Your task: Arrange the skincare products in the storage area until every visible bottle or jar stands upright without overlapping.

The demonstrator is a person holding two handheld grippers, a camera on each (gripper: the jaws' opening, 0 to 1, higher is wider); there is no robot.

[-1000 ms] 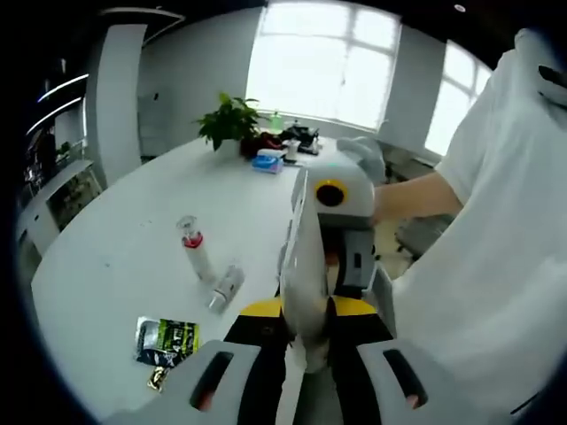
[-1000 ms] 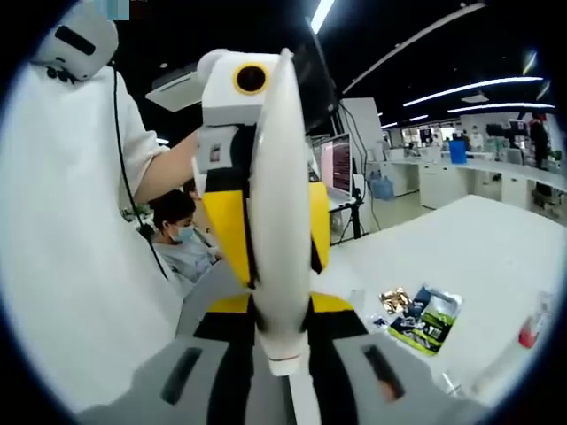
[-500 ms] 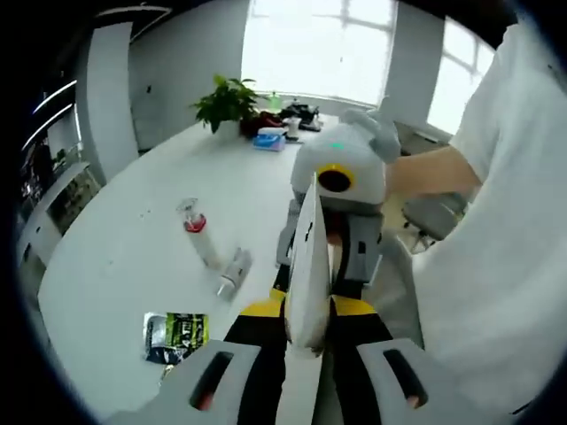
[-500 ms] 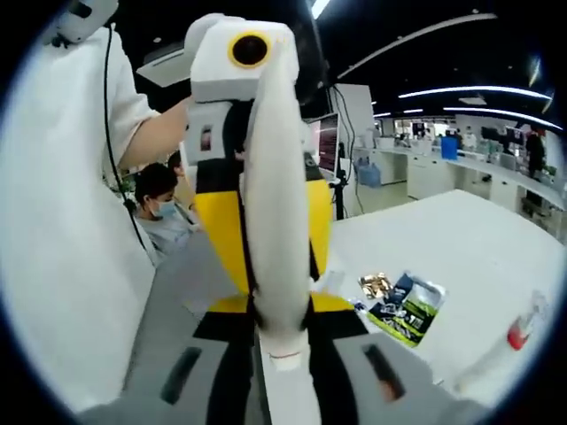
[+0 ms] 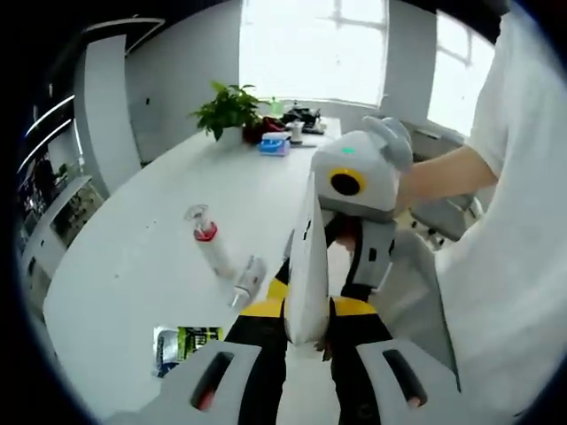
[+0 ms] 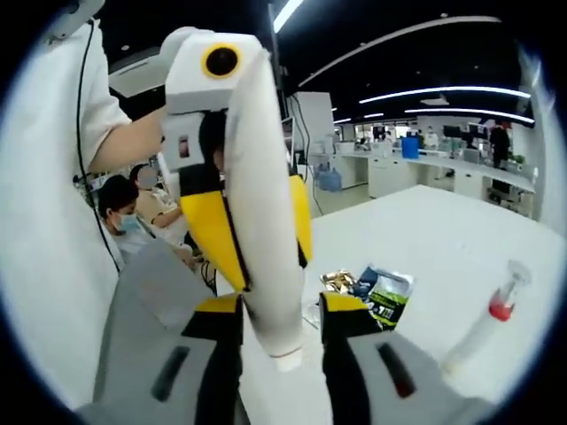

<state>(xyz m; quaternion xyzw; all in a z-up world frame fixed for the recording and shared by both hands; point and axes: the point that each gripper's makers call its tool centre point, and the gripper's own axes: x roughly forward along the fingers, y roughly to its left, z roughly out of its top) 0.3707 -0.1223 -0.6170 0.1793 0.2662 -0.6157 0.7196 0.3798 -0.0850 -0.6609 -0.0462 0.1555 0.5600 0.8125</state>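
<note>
A white skincare tube (image 5: 307, 266) is raised above the table, and my left gripper (image 5: 306, 343) is shut on its near end. Its far end reaches my right gripper (image 5: 341, 243), held by a gloved hand. In the right gripper view the tube (image 6: 263, 221) runs up to the left gripper (image 6: 246, 232), whose yellow pads press on it. My right gripper (image 6: 283, 352) has its jaws around the cap end, with a gap showing on the right side. A pump bottle with a red collar (image 5: 211, 248) and a small tube (image 5: 249, 281) lie on the white table (image 5: 133, 239).
A green and black sachet (image 5: 188, 343) lies near the table's edge, and in the right gripper view the sachet (image 6: 383, 292) has a gold wrapper (image 6: 337, 281) beside it. The pump bottle (image 6: 483, 329) lies further right. A potted plant (image 5: 229, 108) and a blue box (image 5: 275, 144) stand far off.
The right gripper's jaws have spread apart from the tube's cap end. Both views have shifted with the hands, and the left gripper keeps its hold on the tube.
</note>
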